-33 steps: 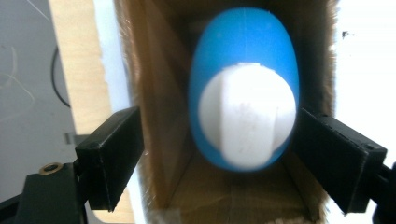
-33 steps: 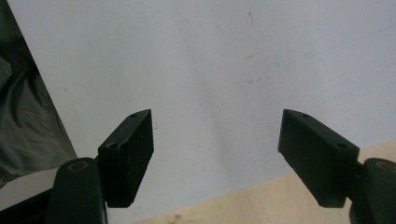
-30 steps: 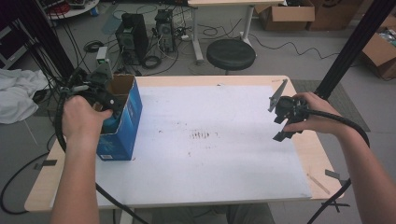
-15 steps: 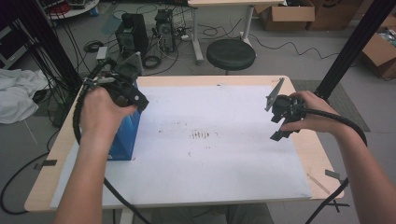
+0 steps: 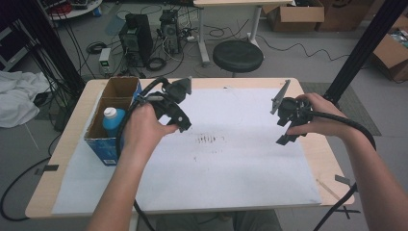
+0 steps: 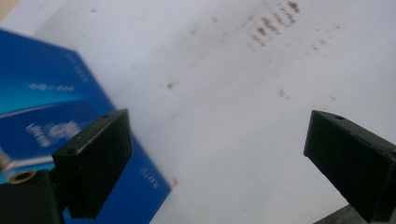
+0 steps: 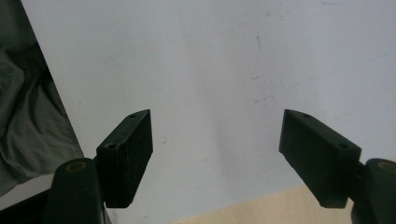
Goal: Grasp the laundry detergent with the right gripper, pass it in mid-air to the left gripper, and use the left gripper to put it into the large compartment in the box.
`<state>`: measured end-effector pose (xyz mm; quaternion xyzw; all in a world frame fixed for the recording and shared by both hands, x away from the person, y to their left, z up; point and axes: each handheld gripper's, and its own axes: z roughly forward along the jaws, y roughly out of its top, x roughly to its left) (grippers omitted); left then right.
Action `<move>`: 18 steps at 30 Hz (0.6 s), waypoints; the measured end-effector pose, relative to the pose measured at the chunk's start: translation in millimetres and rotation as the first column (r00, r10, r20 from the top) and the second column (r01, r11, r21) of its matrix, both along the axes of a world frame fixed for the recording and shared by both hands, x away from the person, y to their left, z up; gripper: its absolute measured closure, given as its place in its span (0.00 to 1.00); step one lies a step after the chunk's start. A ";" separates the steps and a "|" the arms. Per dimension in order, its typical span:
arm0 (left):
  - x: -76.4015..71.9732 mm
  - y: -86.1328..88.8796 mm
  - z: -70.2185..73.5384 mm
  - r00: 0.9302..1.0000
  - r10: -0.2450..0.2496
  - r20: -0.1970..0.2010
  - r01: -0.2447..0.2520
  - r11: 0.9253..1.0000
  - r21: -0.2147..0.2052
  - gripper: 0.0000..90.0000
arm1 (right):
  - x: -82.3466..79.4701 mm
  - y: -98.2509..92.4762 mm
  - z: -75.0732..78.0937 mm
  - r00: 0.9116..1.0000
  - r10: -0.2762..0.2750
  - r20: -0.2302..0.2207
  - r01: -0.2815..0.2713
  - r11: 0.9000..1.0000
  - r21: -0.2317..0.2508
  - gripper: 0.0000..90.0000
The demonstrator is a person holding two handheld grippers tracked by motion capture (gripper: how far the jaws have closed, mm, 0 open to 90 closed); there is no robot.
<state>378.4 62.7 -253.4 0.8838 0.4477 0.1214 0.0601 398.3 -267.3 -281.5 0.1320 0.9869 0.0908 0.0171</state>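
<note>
The left gripper point(image 5: 180, 108) hangs empty over the white sheet point(image 5: 231, 159) just beside the blue box point(image 5: 103, 144); its jaws have just been opening, nothing between them. The white-capped bottle point(image 5: 111, 120) stands upright inside the box's near compartment, on the side of the left gripper away from the sheet's middle. The left hand point(image 5: 144, 127) is much nearer to it. The right gripper point(image 5: 285, 126), released and empty, is well apart from the box, near the tabletop's point(image 5: 72, 139) opposite edge.

Grey floor; black stool point(image 5: 237, 55); computer towers point(image 5: 150, 34); cardboard boxes point(image 5: 308, 13).
</note>
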 end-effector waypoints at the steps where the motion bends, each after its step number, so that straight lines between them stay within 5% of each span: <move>1: 0.0 -3.3 -2.3 1.000 -0.011 -0.003 0.011 1.000 0.001 0.10 | 0.1 0.1 0.0 1.000 0.000 -0.001 0.000 1.000 -0.001 0.29; 8: 1.5 -27.9 -22.1 0.997 -0.066 -0.026 0.066 0.998 0.003 0.09 | -0.6 0.4 -0.8 1.000 0.000 -0.006 0.000 1.000 -0.001 0.28; 18: 4.4 -36.2 -29.6 0.995 -0.084 -0.045 0.084 0.996 0.007 0.09 | 0.9 -2.5 -1.2 1.000 -0.006 -0.006 0.006 1.000 -0.005 0.28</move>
